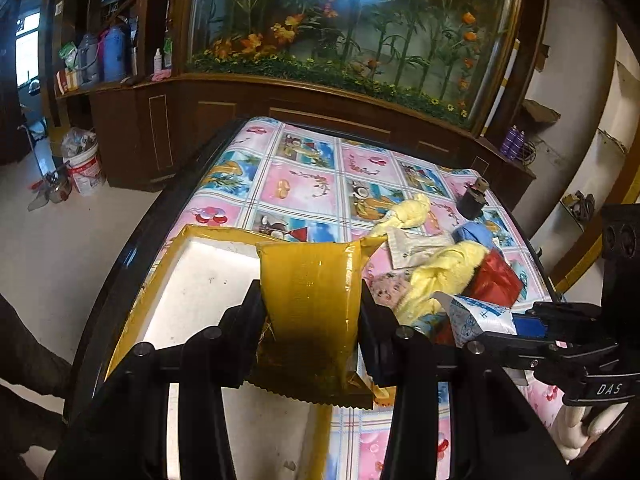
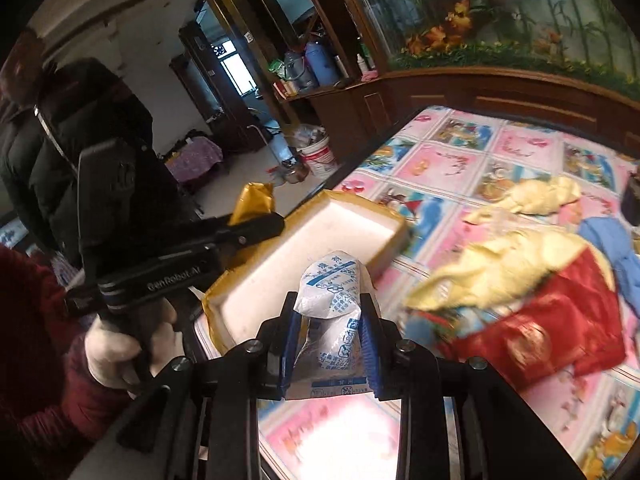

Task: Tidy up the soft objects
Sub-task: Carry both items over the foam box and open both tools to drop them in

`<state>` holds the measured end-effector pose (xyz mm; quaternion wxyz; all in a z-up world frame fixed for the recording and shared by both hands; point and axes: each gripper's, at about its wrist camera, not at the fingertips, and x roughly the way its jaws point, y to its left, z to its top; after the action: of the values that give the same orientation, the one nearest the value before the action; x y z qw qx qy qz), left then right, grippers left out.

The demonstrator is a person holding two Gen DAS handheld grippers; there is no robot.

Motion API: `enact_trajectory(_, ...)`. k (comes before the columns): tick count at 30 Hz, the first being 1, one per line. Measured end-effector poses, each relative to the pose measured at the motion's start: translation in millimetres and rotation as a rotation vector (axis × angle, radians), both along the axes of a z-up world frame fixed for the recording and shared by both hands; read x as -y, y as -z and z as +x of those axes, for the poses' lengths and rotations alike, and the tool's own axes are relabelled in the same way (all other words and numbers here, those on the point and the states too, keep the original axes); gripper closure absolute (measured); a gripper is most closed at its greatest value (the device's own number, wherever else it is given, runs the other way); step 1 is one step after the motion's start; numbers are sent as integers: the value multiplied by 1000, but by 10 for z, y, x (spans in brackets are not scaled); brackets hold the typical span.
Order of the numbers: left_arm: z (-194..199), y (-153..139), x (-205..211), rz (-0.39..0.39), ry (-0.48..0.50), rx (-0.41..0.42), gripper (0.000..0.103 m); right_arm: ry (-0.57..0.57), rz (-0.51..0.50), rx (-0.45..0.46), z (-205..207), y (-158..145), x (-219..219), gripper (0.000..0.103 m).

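A dark wooden cabinet with a glass-fronted display of artificial flowers (image 1: 340,28) closed the far side of the room, just behind a tabletop (image 1: 304,184) covered in a patterned pink-and-blue cloth. The tabletop's dark edge ran along the left, with pale bare floor beyond it, where a white bucket (image 1: 85,170) stood. The cloth's far half lay free. A white foam box (image 2: 316,248) with yellow-taped rims sat at the near left corner, its interior bare. On the right side lay a pile of soft items: yellow cloth (image 2: 508,264), a red fabric piece (image 2: 552,320), a blue cloth (image 2: 608,236) and a second yellow cloth (image 1: 412,212) farther back. A small dark object (image 1: 472,198) stood near the right edge.

The left hand-held gripper (image 1: 312,320) was clamped on a yellow-brown packet (image 1: 310,304), held above the foam box's near right rim. The right hand-held gripper (image 2: 330,332) pinched a white pouch (image 2: 332,308) printed in blue between blue pads, held above the cloth just beside the box; its characters were too small to read.

In the right wrist view, a white-gloved hand (image 2: 120,348) gripped the left device, whose body read "GenRobot.AI". In the left wrist view, the right device bore the letters "DAS".
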<state>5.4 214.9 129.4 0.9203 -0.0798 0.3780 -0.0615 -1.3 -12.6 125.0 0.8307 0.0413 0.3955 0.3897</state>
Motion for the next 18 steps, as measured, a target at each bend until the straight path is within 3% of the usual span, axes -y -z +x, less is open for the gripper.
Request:
enact_trajectory(8, 649, 520, -430, -83, -87, -116, 62, 42, 74, -177, 920, 345, -633, 74)
enact_trajectory(18, 912, 868, -627, -96, -131, -175, 62, 85, 1, -244, 1486, 790, -1109, 73)
